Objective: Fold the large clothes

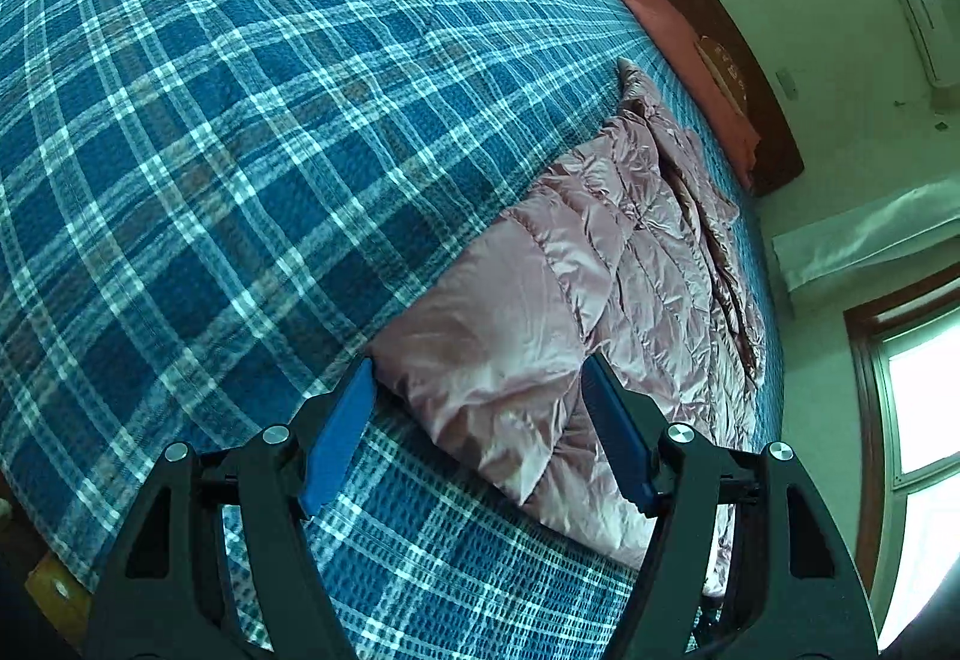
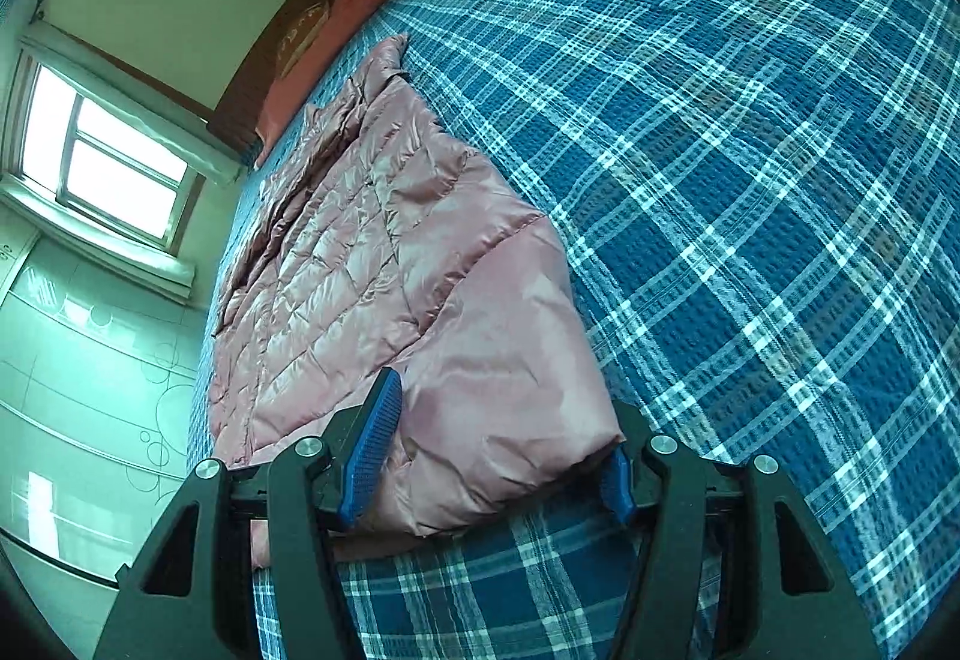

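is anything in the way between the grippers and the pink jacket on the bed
Nothing visible. The left gripper and right gripper each straddle the near end of the pink jacket, which lies on the plaid bedspread. No other object sits between them, and the bedspread beside the jacket looks bare.

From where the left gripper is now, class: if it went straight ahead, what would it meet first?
Most likely the pink padded jacket: its smooth near end already lies between the open jaws of the left gripper. Depth is hard to judge.

A pink quilted jacket (image 2: 384, 264) lies on the blue plaid-covered bed (image 2: 750, 180).
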The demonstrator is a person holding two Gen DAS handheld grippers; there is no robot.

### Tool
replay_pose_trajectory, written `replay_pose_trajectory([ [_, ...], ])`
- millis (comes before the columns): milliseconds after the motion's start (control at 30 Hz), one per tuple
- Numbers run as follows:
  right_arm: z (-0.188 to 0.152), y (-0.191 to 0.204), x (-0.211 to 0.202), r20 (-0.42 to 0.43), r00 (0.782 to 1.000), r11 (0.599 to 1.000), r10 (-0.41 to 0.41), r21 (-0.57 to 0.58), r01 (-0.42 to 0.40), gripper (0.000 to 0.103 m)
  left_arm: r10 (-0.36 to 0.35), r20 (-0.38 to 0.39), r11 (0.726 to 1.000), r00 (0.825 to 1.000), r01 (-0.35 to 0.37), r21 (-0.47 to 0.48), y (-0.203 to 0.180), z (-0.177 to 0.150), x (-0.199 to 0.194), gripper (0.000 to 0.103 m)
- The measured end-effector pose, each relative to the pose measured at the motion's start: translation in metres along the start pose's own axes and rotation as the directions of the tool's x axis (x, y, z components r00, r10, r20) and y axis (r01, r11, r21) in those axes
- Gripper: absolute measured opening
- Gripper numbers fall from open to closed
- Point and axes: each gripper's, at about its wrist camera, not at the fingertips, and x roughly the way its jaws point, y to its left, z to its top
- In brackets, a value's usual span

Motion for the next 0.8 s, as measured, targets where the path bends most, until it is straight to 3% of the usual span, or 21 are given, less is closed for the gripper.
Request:
replay_pose_trajectory([
  [233, 0.001, 0.004, 0.006, 0.021, 0.999, 0.999, 0.034, 0.01, -0.034, 0.059, -0.001, 0.005, 0.998, 1.0, 0.002, -0.061, -0.002, 0.0, 0.021, 0.07],
  [300, 0.0, 0.007, 0.006, 0.008, 0.999, 0.999, 0.046, 0.005, -0.046, 0.059, -0.012, -0.001, 0.995, 1.0, 0.012, -0.098, 0.002, 0.0, 0.014, 0.07],
  [400, -0.002, 0.007, 0.008, 0.003, 0.999, 0.999, 0.051, 0.003, -0.051, 0.059, 0.016, 0.049, 0.99, 0.999, -0.009, -0.14, 0.016, 0.001, -0.003, 0.07],
  [467, -0.004, 0.006, 0.013, 0.004, 0.998, 0.998, 0.055, 0.009, -0.055, 0.059, 0.041, 0.065, 0.989, 0.997, -0.032, -0.143, 0.025, 0.004, -0.002, 0.072],
  [633, -0.007, 0.011, 0.014, 0.023, 0.998, 0.998, 0.064, -0.014, -0.064, 0.059, -0.011, 0.067, 0.995, 0.998, 0.018, -0.101, 0.013, 0.006, 0.011, 0.072],
  [700, -0.005, 0.012, 0.016, 0.027, 0.997, 0.997, 0.072, -0.01, -0.072, 0.059, -0.076, 0.032, 0.993, 0.997, 0.078, -0.091, 0.004, 0.006, 0.024, 0.065],
  [800, -0.001, 0.014, 0.021, 0.038, 0.997, 0.998, 0.065, -0.011, -0.065, 0.058, -0.09, 0.008, 0.994, 0.996, 0.091, -0.059, -0.007, 0.005, 0.039, 0.054],
])
